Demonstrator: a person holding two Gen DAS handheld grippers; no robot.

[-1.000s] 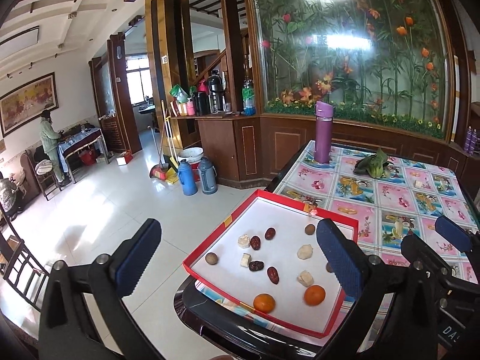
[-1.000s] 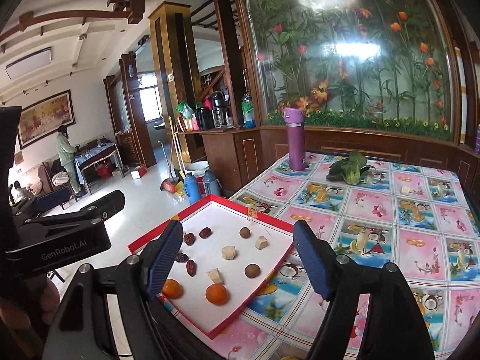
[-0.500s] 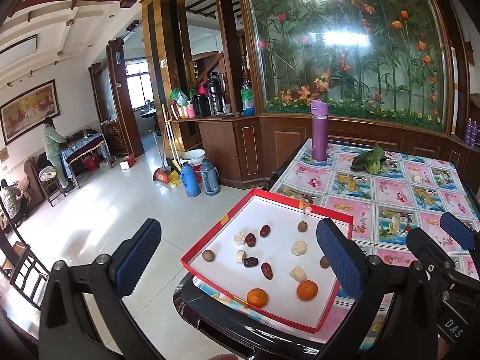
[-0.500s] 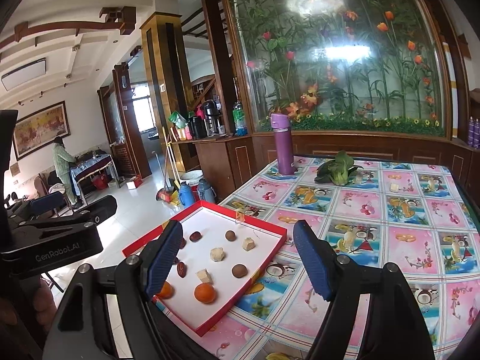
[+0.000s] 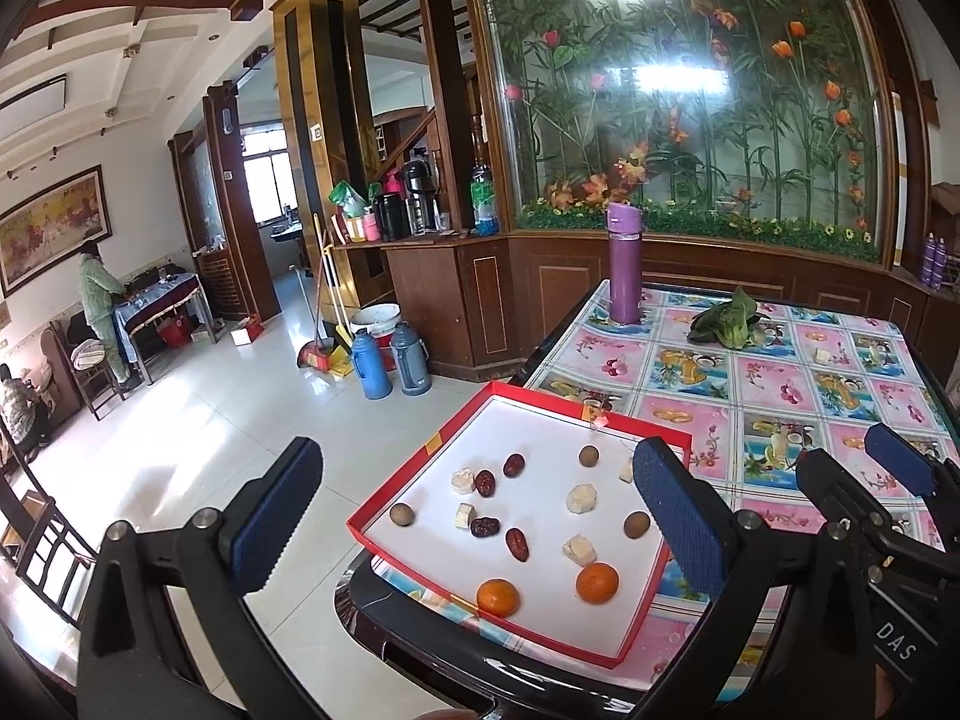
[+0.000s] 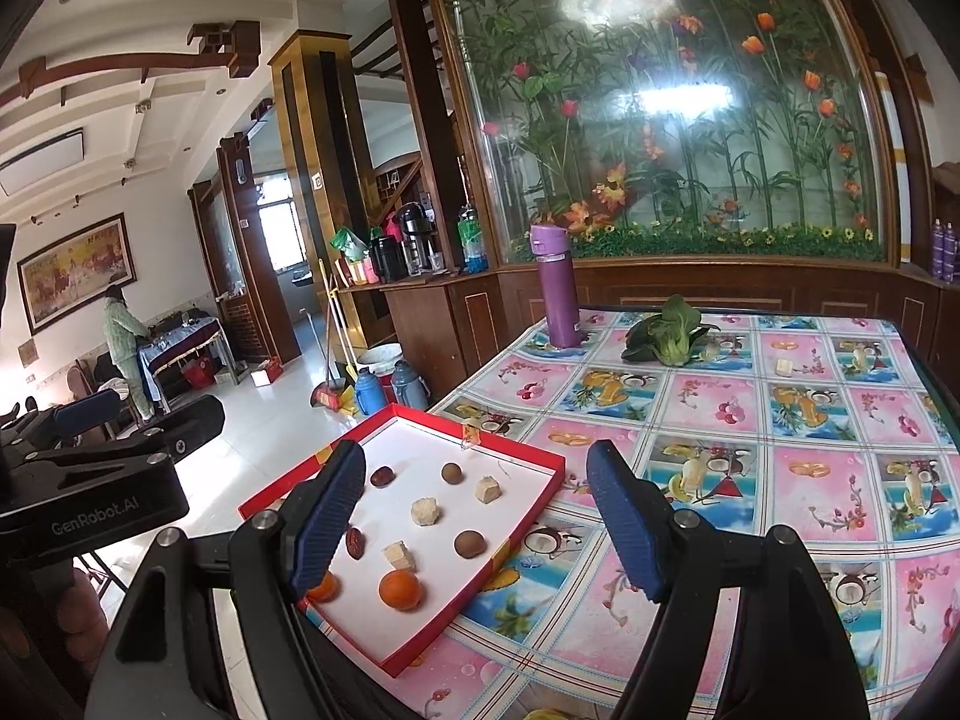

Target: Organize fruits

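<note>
A red tray [image 5: 420, 469] with a white floor sits at the table's near left corner. On it lie two oranges [image 5: 497, 597] [image 5: 597, 582], several dark red dates [image 5: 485, 483], three brown longans [image 5: 401, 514] and several pale chunks [image 5: 581, 498]. My left gripper [image 5: 474, 456] hangs open in front of the tray, above its near edge, holding nothing. My right gripper [image 6: 477, 456] is open and empty too, over the tray's right rim [image 6: 516, 456]. Its left finger hides part of one orange [image 6: 327, 588]; the other orange [image 6: 401, 590] shows whole.
On the far side of the flowered tablecloth [image 6: 750, 480] stand a purple flask [image 6: 558, 285] and a bok choy [image 6: 663, 339], with a small pale piece [image 6: 784, 366] nearby. Left of the table is tiled floor with two thermoses [image 5: 390, 360]. A person [image 5: 99, 306] stands far off.
Both cameras drifted a little, so the tray and flask sit slightly further left in each view. The fruits have not moved. Both grippers stayed open.
</note>
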